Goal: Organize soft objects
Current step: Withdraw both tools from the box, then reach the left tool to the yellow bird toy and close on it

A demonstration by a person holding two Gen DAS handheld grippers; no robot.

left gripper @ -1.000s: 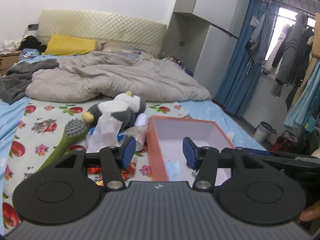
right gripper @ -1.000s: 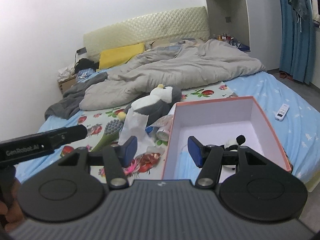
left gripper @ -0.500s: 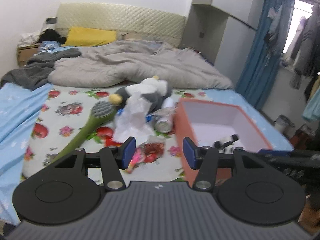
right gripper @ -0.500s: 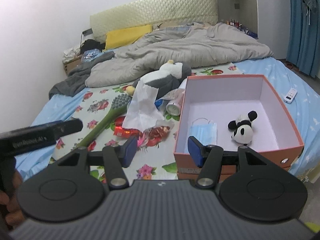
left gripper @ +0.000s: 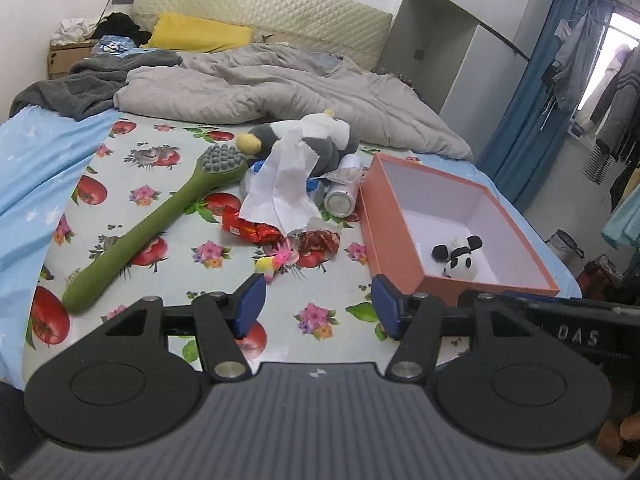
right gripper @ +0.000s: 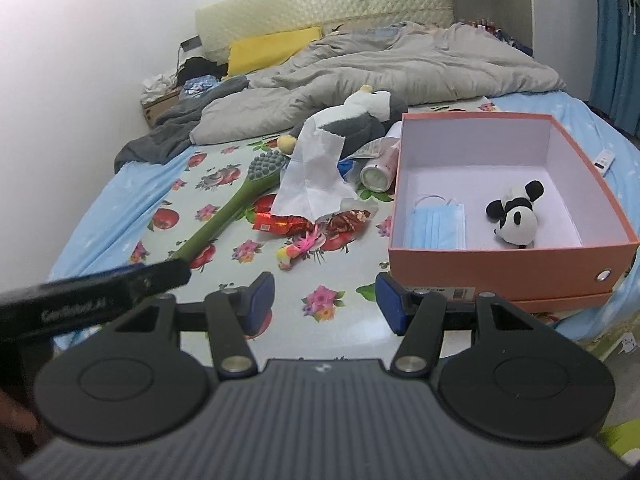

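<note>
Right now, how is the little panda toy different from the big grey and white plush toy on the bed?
The panda toy lies inside the orange box, while the grey and white plush toy lies out on the flowered sheet. The panda toy is much smaller. The panda toy is black and white and sits in the open; the plush toy is grey and white with yellow tips, partly covered by a white tissue. Both are soft stuffed animals.

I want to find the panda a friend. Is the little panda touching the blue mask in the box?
Apart. The right wrist view shows bare box floor between the panda and the mask.
</note>
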